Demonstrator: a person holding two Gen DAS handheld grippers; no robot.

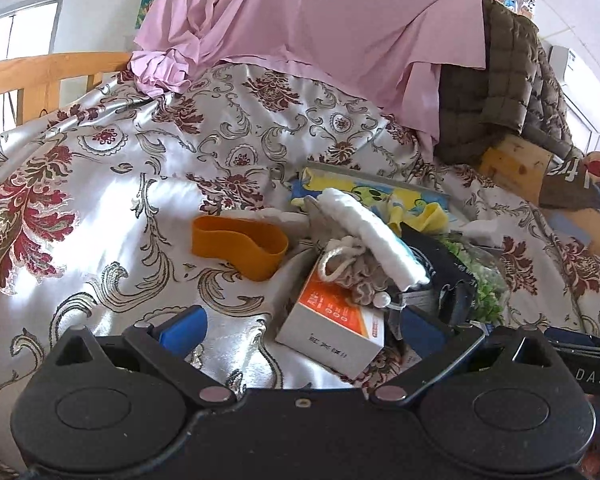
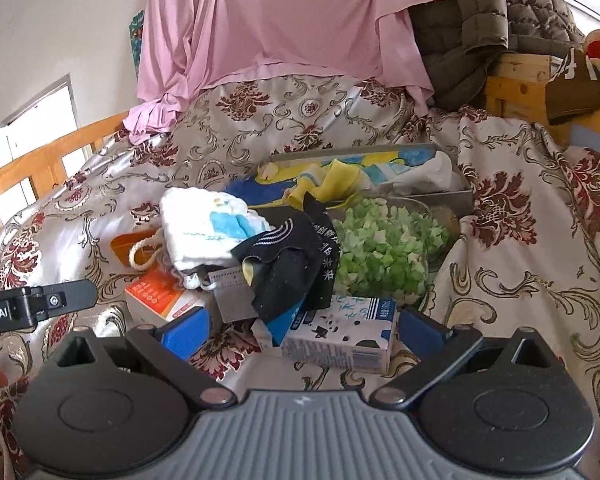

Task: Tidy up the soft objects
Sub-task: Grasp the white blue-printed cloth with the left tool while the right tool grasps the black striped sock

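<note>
Around the grey tray [image 2: 462, 196], soft stuff sits piled just in front: white cloth [image 2: 196, 228], black fabric [image 2: 288, 264]. Both grippers, left [image 1: 300, 328] and right [image 2: 300, 328], gape wide, empty. Looks like pre-grab; next means closing on one cloth.

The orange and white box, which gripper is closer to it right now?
Left. The orange and white box lies between the open left gripper fingers. The right gripper sits off to its right, straddling the milk carton.
</note>
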